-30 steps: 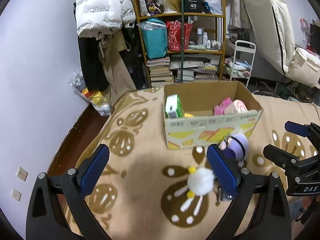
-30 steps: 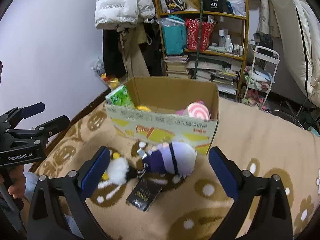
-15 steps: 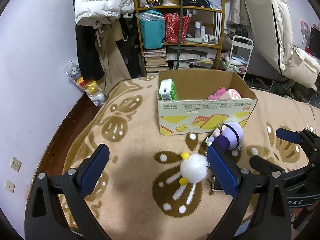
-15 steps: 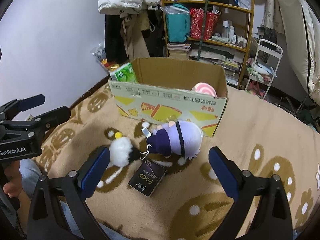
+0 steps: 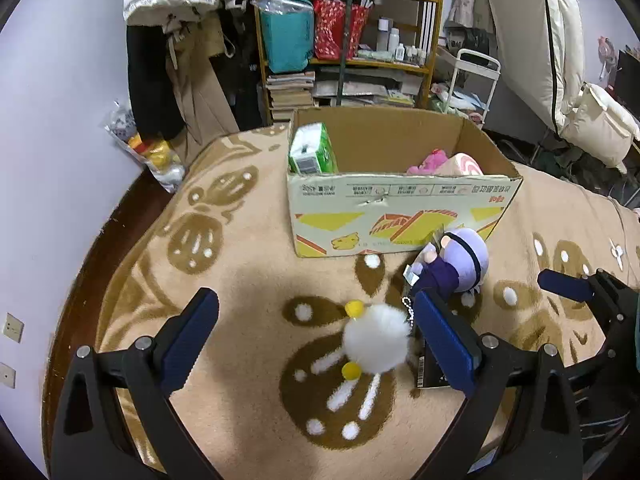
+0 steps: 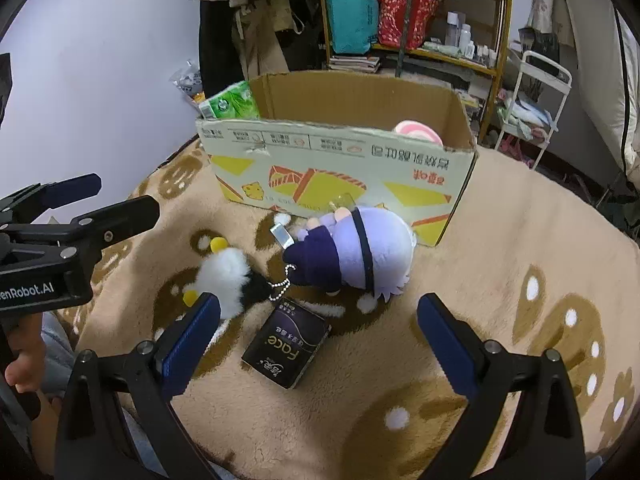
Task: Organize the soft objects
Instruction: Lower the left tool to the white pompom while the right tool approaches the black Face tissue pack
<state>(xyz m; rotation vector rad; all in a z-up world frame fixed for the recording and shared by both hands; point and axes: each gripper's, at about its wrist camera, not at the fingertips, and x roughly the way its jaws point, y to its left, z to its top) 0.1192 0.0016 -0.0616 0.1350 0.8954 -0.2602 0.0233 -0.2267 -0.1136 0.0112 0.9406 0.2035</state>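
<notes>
A purple plush doll (image 6: 360, 252) (image 5: 460, 264) lies on the brown patterned blanket, touching the front of an open cardboard box (image 6: 340, 160) (image 5: 400, 204). Left of it lies a white fluffy keychain toy (image 6: 224, 276) (image 5: 376, 344) with yellow tips. A black tissue pack (image 6: 286, 342) (image 5: 430, 364) lies just in front of both. The box holds a green tissue pack (image 5: 312, 154) (image 6: 234, 104) and pink soft toys (image 5: 444, 162) (image 6: 416, 130). My right gripper (image 6: 318, 344) hangs open above the black pack. My left gripper (image 5: 316, 336) is open too, its right finger beside the fluffy toy.
A cluttered wooden shelf (image 5: 348, 40), hanging coats (image 5: 176, 40) and a white cart (image 5: 472, 80) stand beyond the bed. A bag of toys (image 5: 152, 152) lies on the floor at the left wall. A hand (image 6: 22, 364) holds the left gripper's handle.
Both grippers have pulled back and risen from the box, so more blanket shows. The toys and the black pack have stayed in place.
</notes>
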